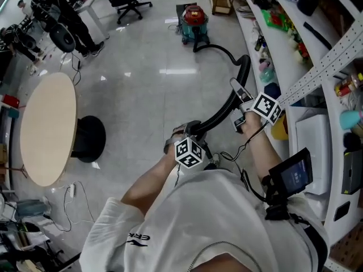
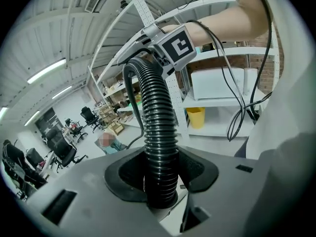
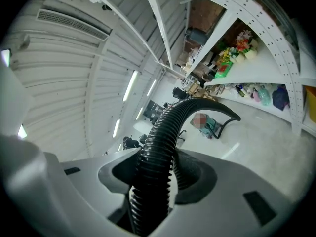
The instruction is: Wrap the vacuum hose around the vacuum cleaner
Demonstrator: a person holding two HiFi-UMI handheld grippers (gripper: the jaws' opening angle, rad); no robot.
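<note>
- The vacuum hose is a black, ribbed, bendy tube, slightly glossy, with tight rings packed all along it.
- It's clamped in the left gripper. The jaws are set pretty wide but closed right onto the hose, which is pinched between them and runs straight up and away.
- Same deal at the right gripper: the jaws are held wide-ish and squeezed onto the hose, which is arched forward and off to the right beyond them.
- A short stretch of hose is strung between the two, with the right gripper held ahead of and above the left one.
- Past the right gripper, the hose is looped over and trailed down onto the grey floor.
- From there it's led to the vacuum cleaner, which is parked well ahead of both grippers.
- The cleaner can be made out as a small canister, red on top and teal below.
</note>
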